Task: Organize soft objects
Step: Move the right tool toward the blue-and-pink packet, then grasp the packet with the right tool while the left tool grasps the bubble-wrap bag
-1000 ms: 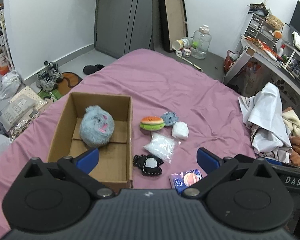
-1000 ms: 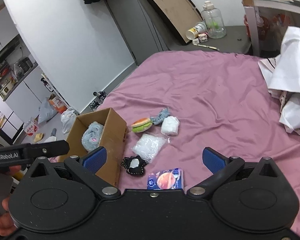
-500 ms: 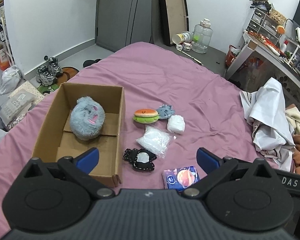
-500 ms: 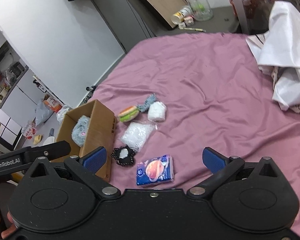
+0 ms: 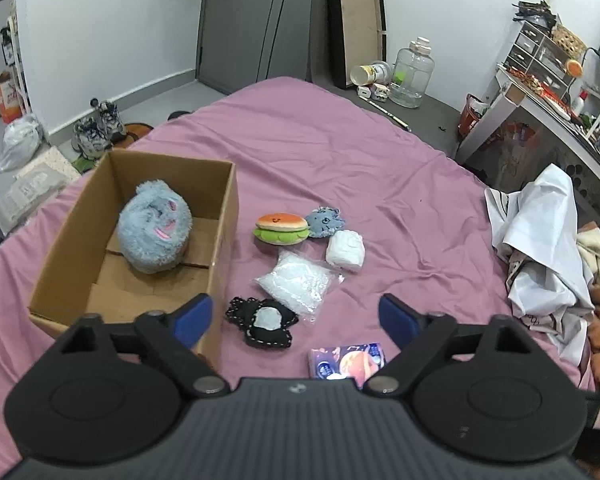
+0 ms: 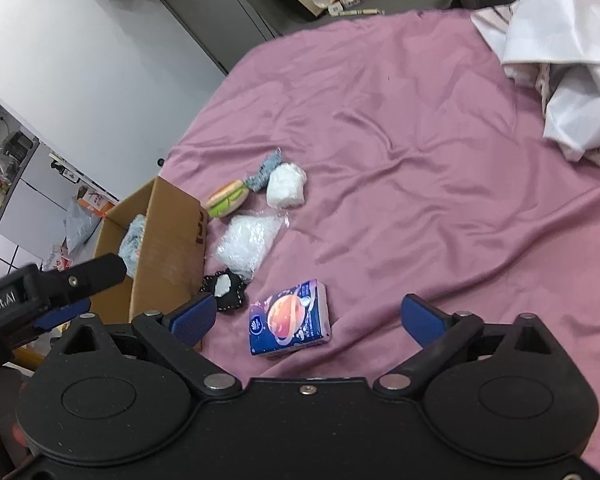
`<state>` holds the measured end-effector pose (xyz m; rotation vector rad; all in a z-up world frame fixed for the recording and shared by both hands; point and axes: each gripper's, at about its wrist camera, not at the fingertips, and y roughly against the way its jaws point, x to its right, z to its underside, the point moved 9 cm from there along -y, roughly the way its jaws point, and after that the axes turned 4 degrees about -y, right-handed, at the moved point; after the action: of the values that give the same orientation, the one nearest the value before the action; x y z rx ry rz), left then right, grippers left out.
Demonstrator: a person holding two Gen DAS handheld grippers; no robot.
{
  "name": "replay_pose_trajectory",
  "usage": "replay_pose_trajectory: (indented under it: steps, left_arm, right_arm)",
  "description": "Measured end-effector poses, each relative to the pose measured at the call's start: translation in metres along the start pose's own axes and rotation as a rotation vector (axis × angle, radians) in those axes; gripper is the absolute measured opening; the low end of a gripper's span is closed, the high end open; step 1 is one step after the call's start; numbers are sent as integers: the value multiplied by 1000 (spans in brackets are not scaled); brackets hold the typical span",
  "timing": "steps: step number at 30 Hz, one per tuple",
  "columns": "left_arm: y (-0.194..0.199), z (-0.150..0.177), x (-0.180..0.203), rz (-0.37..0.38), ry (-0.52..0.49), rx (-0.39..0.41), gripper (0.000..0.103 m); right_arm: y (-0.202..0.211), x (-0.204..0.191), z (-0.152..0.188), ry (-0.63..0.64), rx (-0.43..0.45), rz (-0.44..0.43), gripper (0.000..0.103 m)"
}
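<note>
Lying on a pink bedsheet: a row of soft things just right of an open cardboard box. Sitting inside the box, toward its far end: a fluffy blue plush toy. Resting farthest in the row: a burger toy, touching a small blue plush on its right, with a white bundle just near of that. Spreading nearer: a clear bag of white beads, overlapping the far edge of a black felt toy with a pale centre. Lying nearest: a blue tissue pack printed with a planet.

Hovering over the black felt toy: left gripper, fingers wide apart, having just been closing a little, gripping nothing. Hovering over the tissue pack: right gripper, fingers wide apart too, also just closing slightly, pads not touching the pack. Piling up at the far right of the bed: white cloth.
</note>
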<state>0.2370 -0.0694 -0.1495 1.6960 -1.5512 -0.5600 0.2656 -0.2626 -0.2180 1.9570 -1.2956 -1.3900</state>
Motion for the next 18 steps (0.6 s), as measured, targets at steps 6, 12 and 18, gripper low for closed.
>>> replay_pose_trajectory:
  steps: [6, 12, 18]
  left_arm:
    - [-19, 2, 3, 19, 31, -25, 57]
    - [-40, 2, 9, 40, 47, -47, 53]
    - [-59, 1, 11, 50, 57, -60, 52]
  right_arm:
    - [-24, 4, 5, -77, -62, -45, 68]
    - [-44, 10, 8, -154, -106, -70, 59]
    - [-59, 13, 9, -196, -135, -91, 49]
